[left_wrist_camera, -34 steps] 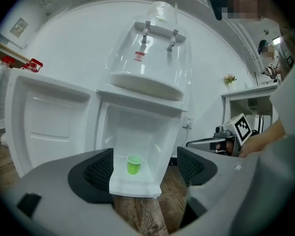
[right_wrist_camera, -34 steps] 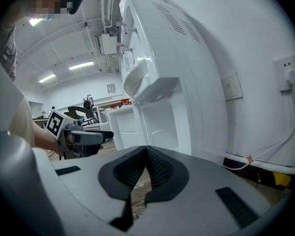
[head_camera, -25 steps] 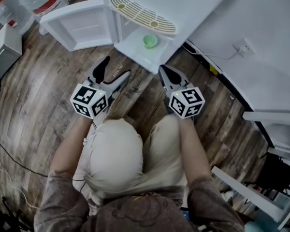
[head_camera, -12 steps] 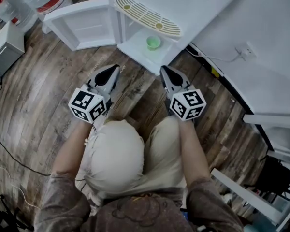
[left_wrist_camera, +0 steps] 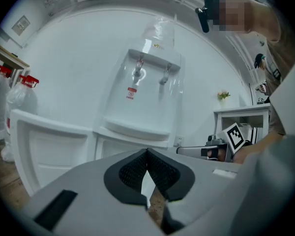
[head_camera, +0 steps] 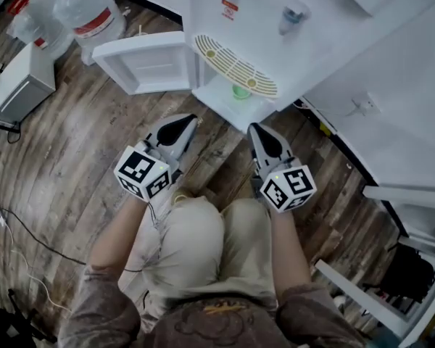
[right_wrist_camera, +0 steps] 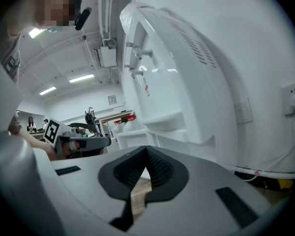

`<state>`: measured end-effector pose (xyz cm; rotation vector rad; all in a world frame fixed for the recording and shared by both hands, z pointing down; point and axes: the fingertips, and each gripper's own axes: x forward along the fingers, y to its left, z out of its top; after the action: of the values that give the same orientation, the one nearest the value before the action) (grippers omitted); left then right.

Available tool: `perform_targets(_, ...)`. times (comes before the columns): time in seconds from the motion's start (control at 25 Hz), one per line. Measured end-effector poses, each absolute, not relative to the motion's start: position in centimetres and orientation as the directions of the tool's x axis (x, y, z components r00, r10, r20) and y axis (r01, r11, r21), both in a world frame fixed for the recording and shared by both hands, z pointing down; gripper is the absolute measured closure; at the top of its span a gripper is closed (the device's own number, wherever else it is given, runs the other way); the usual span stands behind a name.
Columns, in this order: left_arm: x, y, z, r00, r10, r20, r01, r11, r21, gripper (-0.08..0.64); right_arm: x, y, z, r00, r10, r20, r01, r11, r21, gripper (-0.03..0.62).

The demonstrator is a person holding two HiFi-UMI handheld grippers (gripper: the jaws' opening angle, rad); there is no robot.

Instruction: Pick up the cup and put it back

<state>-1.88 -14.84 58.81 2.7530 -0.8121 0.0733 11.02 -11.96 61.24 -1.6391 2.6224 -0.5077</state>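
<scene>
Hovering short of the shelf (head_camera: 219, 101) edge, left gripper (head_camera: 188, 120), just closed, and right gripper (head_camera: 256, 128) pinched empty

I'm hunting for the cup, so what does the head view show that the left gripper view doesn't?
Only the head view: the green cup inside the water dispenser, under its drip tray. Only the left gripper view: a small plant by a white table. Both: the dispenser, its open door, the right gripper, and the left gripper, jaws just closed on nothing.

white water dispenser (head_camera: 275, 27) upright | lower door (head_camera: 148, 64) open | water jugs (head_camera: 87, 9) near door | wood floor (head_camera: 72, 143)
</scene>
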Motion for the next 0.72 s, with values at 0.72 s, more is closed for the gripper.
perform_targets(0.72,-1.4,-7.6,22.7,0.866,-0.459,0.198,-0.499,-0.816,0.292,0.557,9.7,-4.3,27.4,-0.456,-0.852,0.259,-0.876,0.378,-0.299,0.591)
